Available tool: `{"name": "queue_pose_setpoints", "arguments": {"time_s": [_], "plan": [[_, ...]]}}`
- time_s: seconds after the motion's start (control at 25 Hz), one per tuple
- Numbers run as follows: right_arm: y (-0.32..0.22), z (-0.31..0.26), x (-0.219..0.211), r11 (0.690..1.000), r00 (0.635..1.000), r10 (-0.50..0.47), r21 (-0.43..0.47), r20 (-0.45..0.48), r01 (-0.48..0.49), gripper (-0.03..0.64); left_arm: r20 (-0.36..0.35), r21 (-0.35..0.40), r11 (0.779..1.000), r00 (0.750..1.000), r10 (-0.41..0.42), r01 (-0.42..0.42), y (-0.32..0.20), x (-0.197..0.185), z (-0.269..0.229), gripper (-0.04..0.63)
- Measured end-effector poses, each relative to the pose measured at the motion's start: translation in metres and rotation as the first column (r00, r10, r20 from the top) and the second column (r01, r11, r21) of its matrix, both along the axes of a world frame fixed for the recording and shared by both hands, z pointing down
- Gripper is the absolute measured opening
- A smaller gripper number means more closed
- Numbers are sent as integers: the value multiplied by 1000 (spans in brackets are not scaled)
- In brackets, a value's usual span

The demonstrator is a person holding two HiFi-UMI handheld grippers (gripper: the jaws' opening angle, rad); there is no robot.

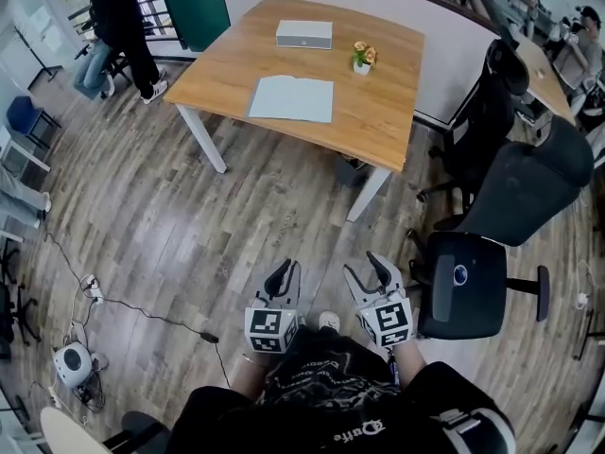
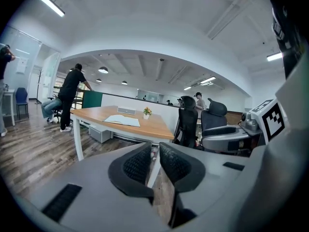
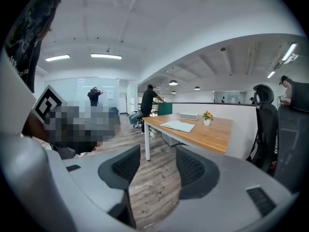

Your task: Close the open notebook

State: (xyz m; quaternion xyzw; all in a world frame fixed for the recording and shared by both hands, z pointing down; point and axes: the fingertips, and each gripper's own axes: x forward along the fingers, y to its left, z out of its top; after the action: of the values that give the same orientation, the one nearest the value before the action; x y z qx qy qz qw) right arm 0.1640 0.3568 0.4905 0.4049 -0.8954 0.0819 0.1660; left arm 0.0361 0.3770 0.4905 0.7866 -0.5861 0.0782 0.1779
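The open notebook (image 1: 291,98) lies flat with pale pages on the wooden table (image 1: 227,69), far ahead of both grippers. It also shows in the left gripper view as a notebook (image 2: 123,120) and in the right gripper view as a notebook (image 3: 177,125). My left gripper (image 1: 285,274) is held low near my body, jaws shut with nothing between them. My right gripper (image 1: 373,270) is beside it, jaws open and empty. Both hang over the wood floor, well short of the table.
A grey box (image 1: 303,34) and a small flower pot (image 1: 363,58) stand on the table behind the notebook. Black office chairs (image 1: 492,206) stand to the right. A person (image 1: 123,26) stands at the table's far left corner. Cables and a small device (image 1: 72,363) lie on the floor at left.
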Motion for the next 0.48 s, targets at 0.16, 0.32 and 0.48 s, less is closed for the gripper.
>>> {"name": "queue_pose_setpoints", "arguments": {"time_s": [0.16,0.32,0.48], "plan": [[3,2,-9,1000,1000,-8,2,4,8,301,-29,24,995,995,92,-92,0,7,-3,284],[1,-3,-21,1000,1000,12,24,-11,-12,316,-38,44,992,992,122,-120,0,-5,-8,298],[4,-2,-31,999,999,37,27,-9,-37,316,-71,54,991,989,127,-124,0,-21,-6,298]]}}
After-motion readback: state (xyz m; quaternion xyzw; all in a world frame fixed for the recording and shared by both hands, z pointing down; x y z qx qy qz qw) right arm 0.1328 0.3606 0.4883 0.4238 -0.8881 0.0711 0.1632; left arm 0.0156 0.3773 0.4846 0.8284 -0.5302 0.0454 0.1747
